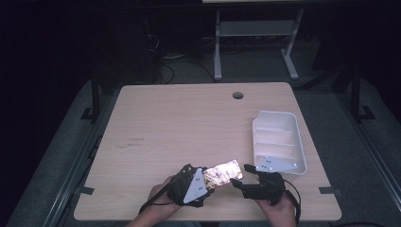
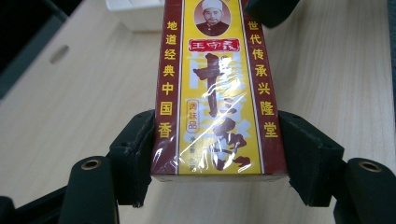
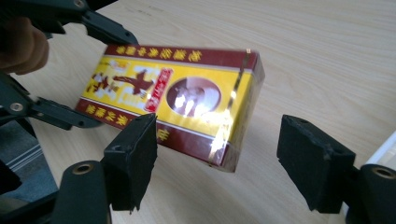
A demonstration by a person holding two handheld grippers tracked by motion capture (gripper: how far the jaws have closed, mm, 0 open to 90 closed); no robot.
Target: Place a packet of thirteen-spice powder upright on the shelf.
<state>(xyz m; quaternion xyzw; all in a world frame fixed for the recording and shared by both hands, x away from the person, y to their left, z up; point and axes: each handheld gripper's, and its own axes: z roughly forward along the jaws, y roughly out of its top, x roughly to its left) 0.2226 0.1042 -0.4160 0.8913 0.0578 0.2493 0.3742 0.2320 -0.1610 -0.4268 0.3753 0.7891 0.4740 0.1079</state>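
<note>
A yellow and dark red carton (image 1: pixel 223 171) wrapped in clear film, printed with Chinese characters and a portrait, hangs just above the table near its front edge. My left gripper (image 1: pixel 208 178) is shut on one end of it; in the left gripper view both pads press the carton's (image 2: pixel 215 88) long sides. My right gripper (image 1: pixel 241 176) is open at the carton's free end. In the right gripper view the carton (image 3: pixel 177 100) lies tilted just beyond the spread jaws, its near corner between them, untouched by the right pad.
A white plastic tray (image 1: pixel 299 137) with something pale inside stands at the table's right, close behind my right hand. A round cable hole (image 1: pixel 238 95) sits near the far edge. Bare wood spreads across the left and middle of the table.
</note>
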